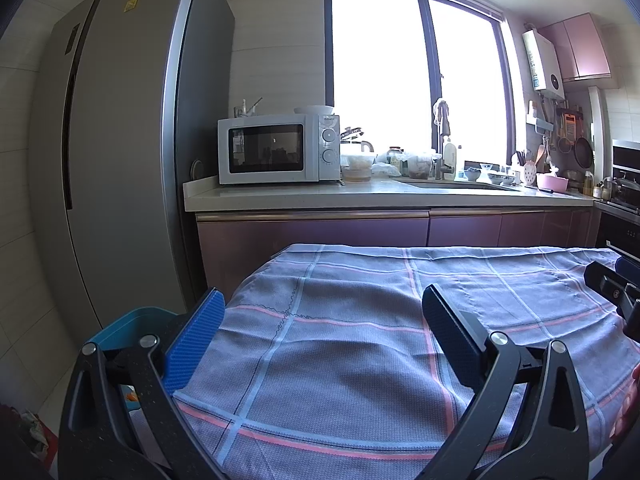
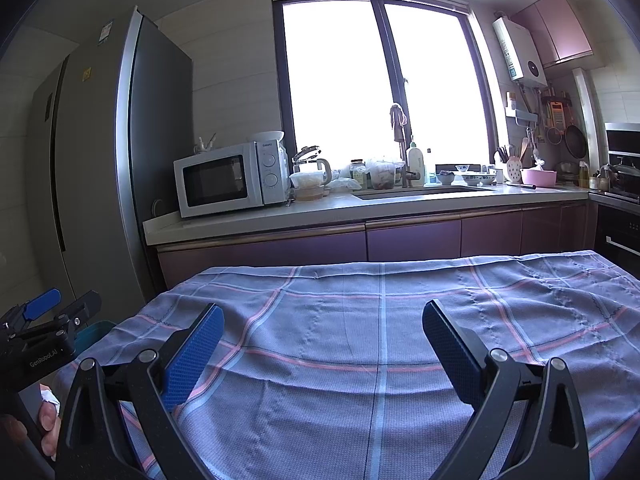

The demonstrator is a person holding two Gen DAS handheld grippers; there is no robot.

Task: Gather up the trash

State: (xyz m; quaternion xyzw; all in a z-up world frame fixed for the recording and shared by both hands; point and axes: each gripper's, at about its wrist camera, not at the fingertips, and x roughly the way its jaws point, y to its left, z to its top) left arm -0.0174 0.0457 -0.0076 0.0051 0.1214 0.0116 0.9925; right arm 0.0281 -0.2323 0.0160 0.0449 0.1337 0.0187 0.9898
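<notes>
A table under a blue-grey checked cloth [image 1: 360, 340] fills the lower half of both views [image 2: 380, 340]; no trash shows on it. A teal bin [image 1: 132, 324] stands at the table's left edge, and its rim also shows in the right wrist view [image 2: 94, 334]. My left gripper [image 1: 322, 320] is open and empty above the cloth's left part. My right gripper [image 2: 322, 334] is open and empty above the middle of the cloth. The left gripper shows at the left edge of the right wrist view [image 2: 52, 312]. The right gripper shows at the right edge of the left wrist view [image 1: 616, 288].
Beyond the table runs a kitchen counter [image 2: 360, 208] with a white microwave [image 1: 278, 150], jars, bowls and a sink under a bright window. A tall grey fridge [image 1: 120, 140] stands at the left. An oven [image 2: 618, 236] is at the right.
</notes>
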